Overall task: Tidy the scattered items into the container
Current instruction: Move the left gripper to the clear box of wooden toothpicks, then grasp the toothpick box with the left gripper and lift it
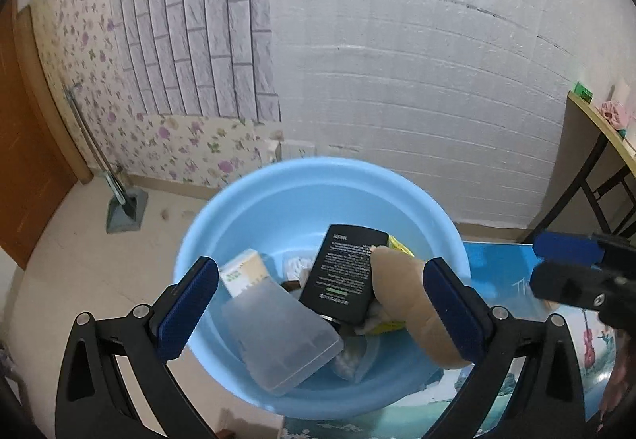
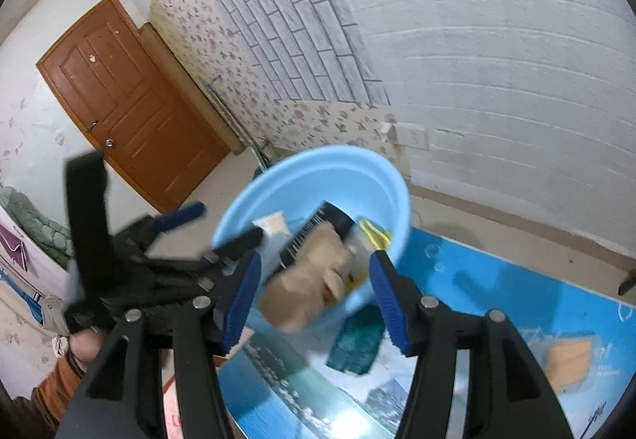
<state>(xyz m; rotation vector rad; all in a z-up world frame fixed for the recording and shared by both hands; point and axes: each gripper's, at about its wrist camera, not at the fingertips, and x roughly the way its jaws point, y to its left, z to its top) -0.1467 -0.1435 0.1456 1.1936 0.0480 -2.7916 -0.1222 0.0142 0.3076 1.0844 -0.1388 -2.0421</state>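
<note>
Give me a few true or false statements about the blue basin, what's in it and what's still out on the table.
1. The basin is light blue. True.
2. The basin is empty. False: it holds a black box, a clear plastic container, a tan plush toy and other items.
3. A dark green item lies on the table outside the basin. True.
4. The left gripper is clamped on the black box. False: its jaws stand wide open, gripping nothing.
5. An orange-tan flat item lies on the table toward the right. True.
6. The door is white. False: it is orange-brown wood.
</note>
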